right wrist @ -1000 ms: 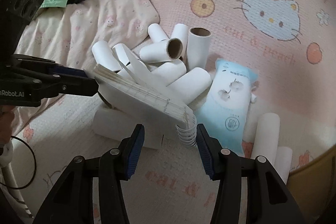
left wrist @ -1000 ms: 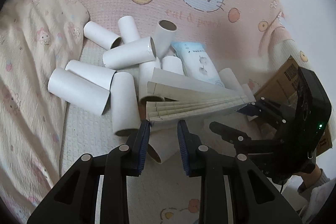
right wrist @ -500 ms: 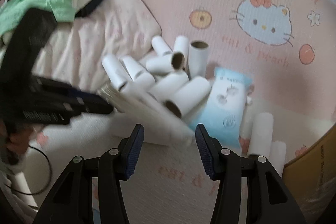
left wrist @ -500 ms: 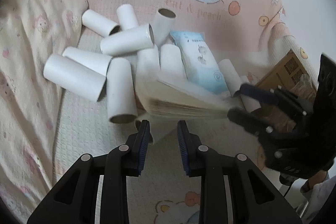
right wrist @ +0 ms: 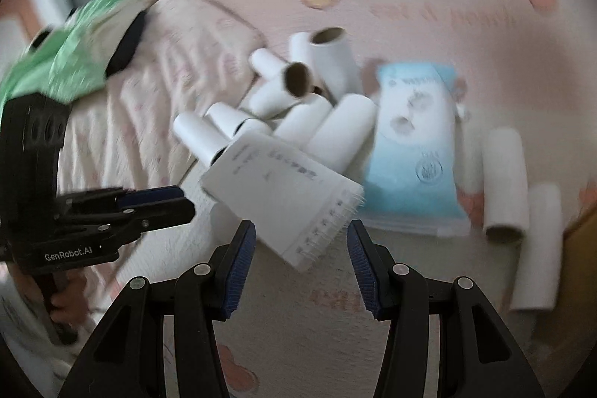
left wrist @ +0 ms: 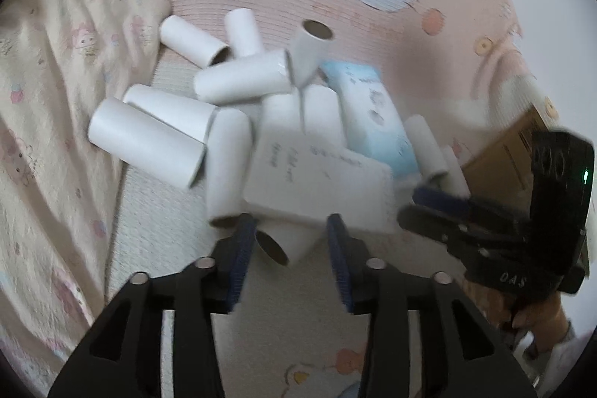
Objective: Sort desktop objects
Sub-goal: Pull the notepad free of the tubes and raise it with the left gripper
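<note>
Notebook (right wrist: pixel 283 189): we see one, atop approx. ten cardboard tubes (left wrist: pixel 149 140), plus one blue pack (right wrist: pixel 410 152). Left tongs (left wrist: pixel 291 237) spreading, empty; right tongs (right wrist: pixel 300 248) spread, gripping nothing.

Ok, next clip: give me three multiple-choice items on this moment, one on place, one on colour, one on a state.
1. Relative to the tubes, the notebook lies: A underneath; B on top; C far off.
2. The packet is: A light blue; B red; C black.
3. The right gripper is: A shut on a tube; B shut on the packet; C open.

Answers: B, the notebook rests across the pile; A, its wrapper shows pale blue; C, both pads stand clear of the notebook edge between them.
</note>
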Available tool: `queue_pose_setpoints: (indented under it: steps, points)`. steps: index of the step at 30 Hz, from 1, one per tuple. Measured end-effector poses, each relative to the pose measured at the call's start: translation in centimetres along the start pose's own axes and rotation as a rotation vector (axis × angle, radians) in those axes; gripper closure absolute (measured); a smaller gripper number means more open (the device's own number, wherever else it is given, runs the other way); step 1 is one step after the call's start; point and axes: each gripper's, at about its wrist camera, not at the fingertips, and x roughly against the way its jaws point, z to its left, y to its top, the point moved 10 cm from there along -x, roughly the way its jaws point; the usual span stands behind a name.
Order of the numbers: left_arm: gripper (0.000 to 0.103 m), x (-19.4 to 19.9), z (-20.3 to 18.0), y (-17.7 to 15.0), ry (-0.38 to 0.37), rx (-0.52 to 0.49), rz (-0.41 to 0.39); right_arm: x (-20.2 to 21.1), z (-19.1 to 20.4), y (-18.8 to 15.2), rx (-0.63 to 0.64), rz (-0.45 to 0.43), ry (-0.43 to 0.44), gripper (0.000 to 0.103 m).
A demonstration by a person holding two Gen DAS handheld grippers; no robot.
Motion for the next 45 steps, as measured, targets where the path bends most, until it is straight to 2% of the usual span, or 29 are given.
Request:
queue_pose_setpoints:
  steps: [2, 4, 10, 13, 16, 21, 23, 25, 27, 28, 31, 34, 37, 45]
  points:
    - [0.048, -0.3, 0.6, 1.0, -0.009, 0.022, -0.010, -0.5, -0.5, 0.0, -0.052, 0.016, 0.011, 0.055]
    - [0.043, -1.3, 1.0, 1.8, -0.021, 0.031, 0.016, -1.1, -1.0, -0.1, -0.093, 0.038, 0.009, 0.055]
    - [0.043, -3.1, 1.5, 3.1, -0.011, 0.034, 0.053, -2.3, -0.9, 0.2, -0.113, 0.086, 0.028, 0.055]
    - [0.043, -3.7, 1.3, 3.2, -0.035, 0.051, 0.082, -2.8, -0.9, 0.3, -0.108, 0.105, 0.026, 0.055]
    - [0.043, -4.2, 0.7, 2.8, -0.094, 0.083, 0.107, -3.5, -0.8, 0.3, -0.098, 0.132, 0.024, 0.055]
    - [0.043, -4.4, 0.7, 2.7, -0.091, 0.110, 0.117, -4.1, -1.4, 0.1, -0.049, 0.129, -0.056, 0.055]
    - [0.042, -4.5, 0.7, 2.7, -0.107, 0.118, 0.127, -4.7, -2.2, -0.4, -0.038, 0.157, -0.108, 0.055]
    - [0.042, -4.5, 0.7, 2.7, -0.098, 0.117, 0.124, -5.0, -2.8, -1.0, -0.049, 0.178, -0.123, 0.055]
    - [0.044, -4.6, 0.3, 2.6, -0.095, 0.093, 0.130, -5.0, -2.5, -1.1, -0.106, 0.162, -0.017, 0.055]
    - [0.052, -4.7, 0.2, 2.5, -0.087, 0.082, 0.130, -5.0, -2.5, -1.1, -0.130, 0.150, 0.016, 0.055]
    - [0.058, -5.1, -0.2, 1.6, -0.085, 0.074, 0.171, -5.4, -3.0, -1.5, -0.180, 0.147, 0.058, 0.055]
    - [0.058, -5.0, -0.1, 1.1, -0.061, 0.084, 0.178, -5.6, -2.9, -1.8, -0.189, 0.161, 0.098, 0.055]
    - [0.058, -4.5, 0.3, 0.5, -0.051, 0.116, 0.172, -5.9, -2.8, -2.0, -0.186, 0.168, 0.107, 0.054]
    - [0.055, -3.8, 1.6, -2.7, -0.015, 0.163, 0.193, -6.0, -1.8, -2.1, -0.091, 0.156, 0.034, 0.053]
